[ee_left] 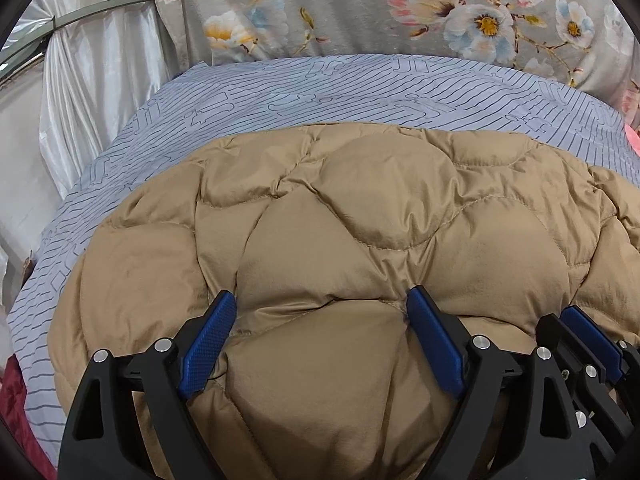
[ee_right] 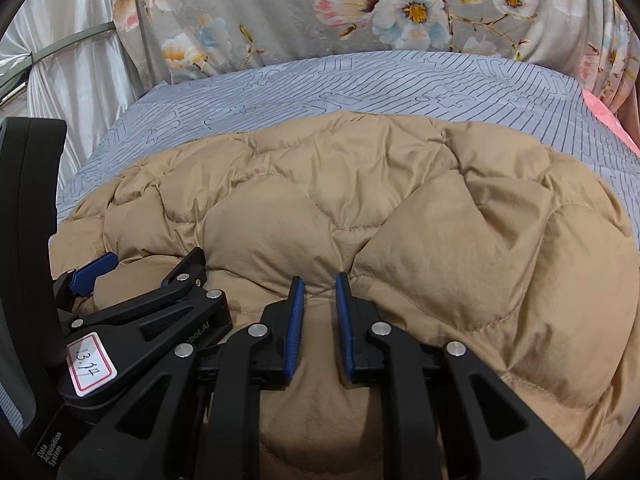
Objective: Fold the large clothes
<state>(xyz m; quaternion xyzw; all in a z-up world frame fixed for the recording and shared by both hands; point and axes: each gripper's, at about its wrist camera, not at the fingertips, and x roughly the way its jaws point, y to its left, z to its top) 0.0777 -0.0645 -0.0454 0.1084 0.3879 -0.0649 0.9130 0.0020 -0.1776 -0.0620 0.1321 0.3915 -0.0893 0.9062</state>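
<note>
A tan quilted coat (ee_left: 360,240) lay spread over a bed (ee_left: 280,92) covered by a grey-blue sheet with thin dark lines. The coat filled the near half of the bed, and its far edge stopped short of the bed's far edge, leaving a band of bare sheet. Past that far edge hung a grey floral cloth (ee_left: 340,4), and by the far left corner a shiny white curtain (ee_left: 100,72).

The left gripper (ee_left: 322,302) rested on the coat near the bed's near edge, its blue fingers (ee_left: 208,344) spread wide with a puffed panel of the coat bulging between them. The right gripper (ee_right: 320,282) sat just beside it, also on the coat, its fingers drawn near together with a narrow gap; whether they pinched any fabric could not be told.

A pink item (ee_right: 604,120) showed at the bed's right edge.
</note>
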